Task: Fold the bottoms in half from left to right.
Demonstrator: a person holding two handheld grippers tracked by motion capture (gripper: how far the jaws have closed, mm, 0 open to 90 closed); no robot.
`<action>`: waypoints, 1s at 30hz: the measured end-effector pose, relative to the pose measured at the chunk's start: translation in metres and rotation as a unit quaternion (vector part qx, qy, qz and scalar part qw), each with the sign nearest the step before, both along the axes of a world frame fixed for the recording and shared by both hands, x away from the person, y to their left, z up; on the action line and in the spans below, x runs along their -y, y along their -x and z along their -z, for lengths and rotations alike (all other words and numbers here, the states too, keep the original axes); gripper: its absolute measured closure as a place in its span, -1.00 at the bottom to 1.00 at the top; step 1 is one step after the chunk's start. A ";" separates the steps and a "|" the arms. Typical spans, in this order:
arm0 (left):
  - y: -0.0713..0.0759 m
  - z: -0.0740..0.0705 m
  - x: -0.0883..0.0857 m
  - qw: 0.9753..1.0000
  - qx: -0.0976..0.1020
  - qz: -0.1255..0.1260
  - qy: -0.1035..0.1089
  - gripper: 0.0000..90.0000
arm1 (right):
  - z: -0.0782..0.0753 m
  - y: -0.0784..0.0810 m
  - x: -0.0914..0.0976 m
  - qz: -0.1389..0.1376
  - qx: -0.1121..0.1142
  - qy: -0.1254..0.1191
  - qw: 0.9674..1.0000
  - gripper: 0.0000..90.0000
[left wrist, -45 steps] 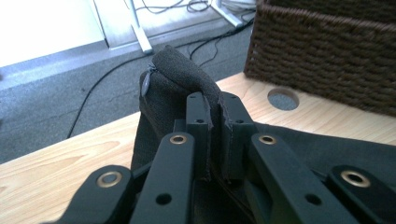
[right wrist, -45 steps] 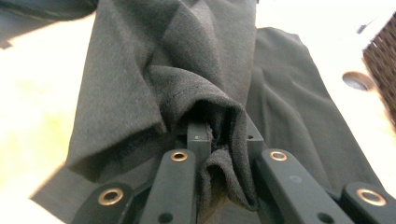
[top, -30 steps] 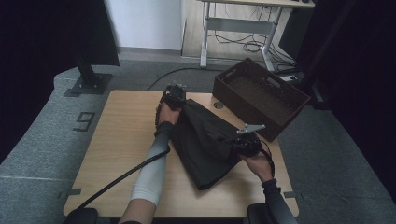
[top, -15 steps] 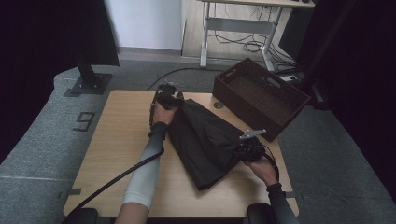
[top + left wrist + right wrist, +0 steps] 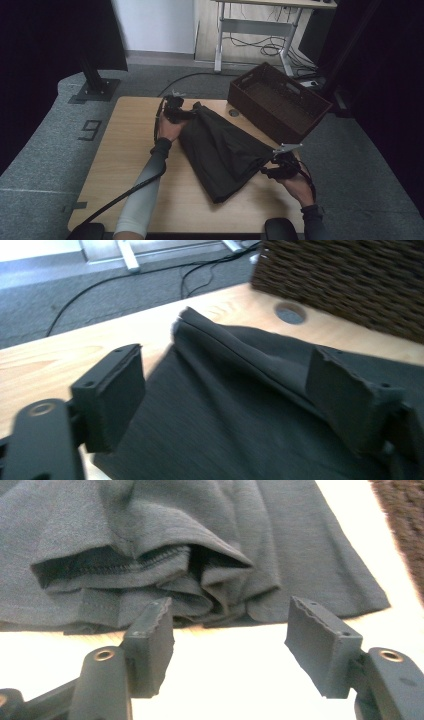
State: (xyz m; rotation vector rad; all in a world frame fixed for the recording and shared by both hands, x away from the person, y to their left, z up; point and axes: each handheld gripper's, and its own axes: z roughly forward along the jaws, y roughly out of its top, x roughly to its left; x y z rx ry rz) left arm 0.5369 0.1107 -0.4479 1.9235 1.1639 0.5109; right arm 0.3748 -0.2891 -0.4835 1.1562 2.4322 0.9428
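A dark grey folded garment (image 5: 220, 150) lies slantwise on the wooden table (image 5: 125, 150). My left gripper (image 5: 186, 115) is at the garment's far left corner. In the left gripper view its jaws have just been opening, and the left gripper (image 5: 225, 380) now stands open over the folded corner (image 5: 235, 345), with its pads clear of the cloth. My right gripper (image 5: 264, 171) is at the garment's near right edge. Its jaws have also just been opening, and the right gripper (image 5: 232, 630) is open just short of the layered hem (image 5: 150, 565), with bare table between the pads.
A brown wicker basket (image 5: 260, 112) stands at the table's back right corner, close behind the garment (image 5: 350, 285). A round cable hole (image 5: 233, 113) sits in the tabletop beside it. Bare wood lies to the left and along the front edge.
Both grippers have opened and let go of the garment. The left one drew back to the left, the right one to the right and toward me. The cloth now rests flat.
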 end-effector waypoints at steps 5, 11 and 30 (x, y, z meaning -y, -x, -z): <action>0.027 0.009 0.007 0.999 -0.003 0.025 -0.020 -0.81 | -0.007 -0.001 0.009 0.027 0.015 -0.008 0.999 -0.40; 0.062 0.026 0.011 0.999 -0.011 0.045 -0.026 -0.95 | -0.012 -0.014 0.006 0.055 0.036 -0.016 0.998 -0.08; 0.117 0.093 0.036 0.991 -0.062 0.076 -0.097 -0.96 | 0.055 -0.059 -0.033 0.078 0.002 0.009 0.997 -0.42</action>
